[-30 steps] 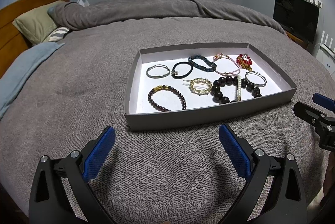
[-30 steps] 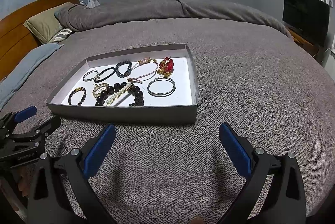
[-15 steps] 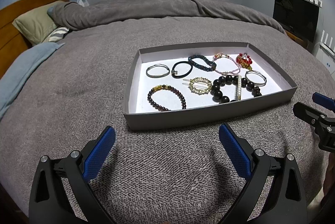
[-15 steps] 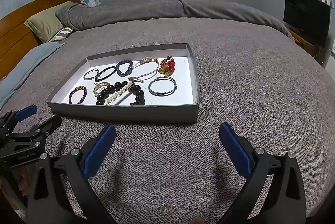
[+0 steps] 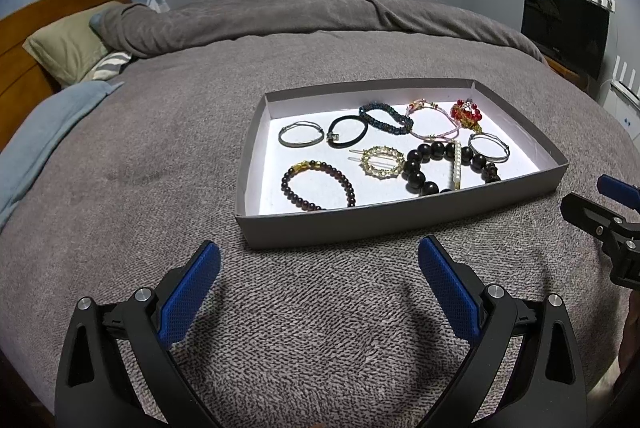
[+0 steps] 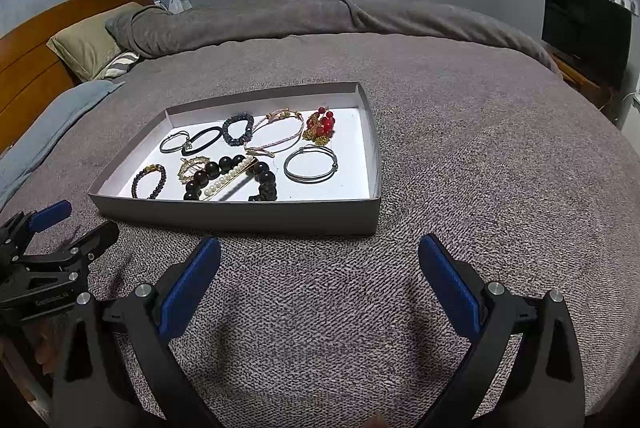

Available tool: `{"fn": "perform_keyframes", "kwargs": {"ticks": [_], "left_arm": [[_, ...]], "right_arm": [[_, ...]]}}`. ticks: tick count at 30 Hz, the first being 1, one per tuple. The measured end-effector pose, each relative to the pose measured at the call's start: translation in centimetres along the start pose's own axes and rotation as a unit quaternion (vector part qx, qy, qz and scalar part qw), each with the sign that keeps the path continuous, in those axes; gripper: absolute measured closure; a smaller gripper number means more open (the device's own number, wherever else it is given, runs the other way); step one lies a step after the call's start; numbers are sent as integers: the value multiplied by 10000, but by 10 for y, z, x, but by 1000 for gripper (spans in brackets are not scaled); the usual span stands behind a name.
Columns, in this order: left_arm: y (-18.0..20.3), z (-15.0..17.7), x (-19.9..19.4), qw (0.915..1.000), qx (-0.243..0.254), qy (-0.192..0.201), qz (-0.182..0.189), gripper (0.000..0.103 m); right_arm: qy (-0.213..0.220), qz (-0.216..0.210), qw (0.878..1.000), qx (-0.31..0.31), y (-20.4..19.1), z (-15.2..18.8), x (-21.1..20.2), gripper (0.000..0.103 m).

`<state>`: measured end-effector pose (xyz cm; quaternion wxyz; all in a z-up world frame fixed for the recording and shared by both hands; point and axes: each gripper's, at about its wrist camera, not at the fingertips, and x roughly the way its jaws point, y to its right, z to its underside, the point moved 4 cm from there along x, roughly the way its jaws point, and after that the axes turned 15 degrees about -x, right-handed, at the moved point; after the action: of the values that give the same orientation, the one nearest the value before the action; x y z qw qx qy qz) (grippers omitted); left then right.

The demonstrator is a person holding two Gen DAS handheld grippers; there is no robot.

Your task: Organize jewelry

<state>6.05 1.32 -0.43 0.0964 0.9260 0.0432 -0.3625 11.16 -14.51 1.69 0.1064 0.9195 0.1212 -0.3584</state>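
So, barely anything has changed over the last second: our left gripper point(image 5: 319, 286) and right gripper point(image 6: 319, 286) still hover wide open and empty over the grey knitted bedspread point(image 6: 480, 156), just short of the shallow grey cardboard tray point(image 5: 400, 218). All the jewelry sits inside it, the big dark wooden bead bracelet point(image 5: 430, 166) included. Could be sorted already or about to be, we can't tell.

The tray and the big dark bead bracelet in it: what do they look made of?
Tray: apparently cardboard, matte grey outside, white inside; thin, straight folded walls. Big dark bead bracelet: glossy near-black round beads with highlights, possibly polished wood or stone; cannot tell which.
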Motion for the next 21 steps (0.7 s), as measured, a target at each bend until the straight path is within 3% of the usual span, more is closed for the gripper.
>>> {"fn": "perform_keyframes", "kwargs": {"ticks": [21], "left_arm": [[0,1,2,10000,75,-10,-2,5]], "right_arm": [[-10,-8,10000,-21,-1,0,1,5]]}}
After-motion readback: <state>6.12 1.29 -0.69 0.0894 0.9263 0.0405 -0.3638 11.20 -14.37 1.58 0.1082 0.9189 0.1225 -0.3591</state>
